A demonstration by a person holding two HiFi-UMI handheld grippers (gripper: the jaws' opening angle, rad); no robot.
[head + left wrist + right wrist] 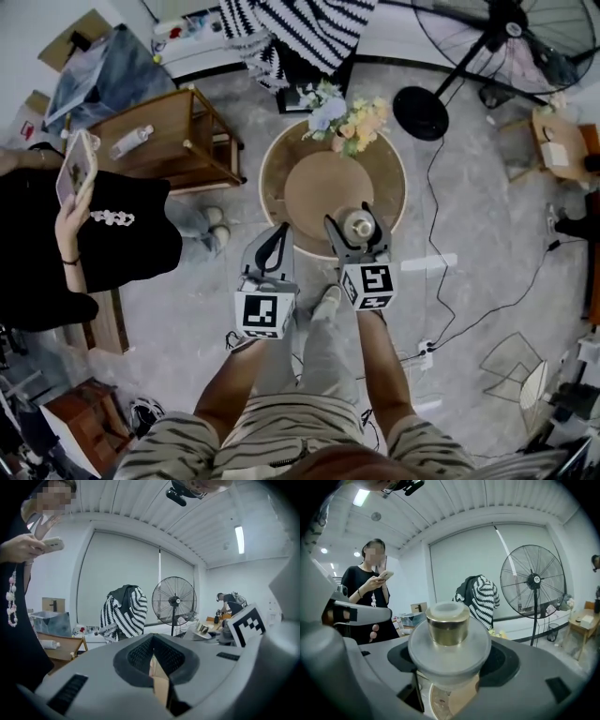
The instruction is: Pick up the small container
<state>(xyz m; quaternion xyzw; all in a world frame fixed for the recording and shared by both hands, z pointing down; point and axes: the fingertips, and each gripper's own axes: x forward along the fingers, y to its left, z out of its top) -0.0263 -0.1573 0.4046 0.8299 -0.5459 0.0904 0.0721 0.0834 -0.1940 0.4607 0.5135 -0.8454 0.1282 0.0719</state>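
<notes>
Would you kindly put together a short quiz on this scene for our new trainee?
1. True or false: the left claw holds nothing.
2. Which claw is shut on the small container? A) the left claw B) the right claw
3. Fill in the blank: seen from the person holding the claws, the flowers sit at the ___ edge of the round table.

Key: 1 true; 2 B; 3 far.
</notes>
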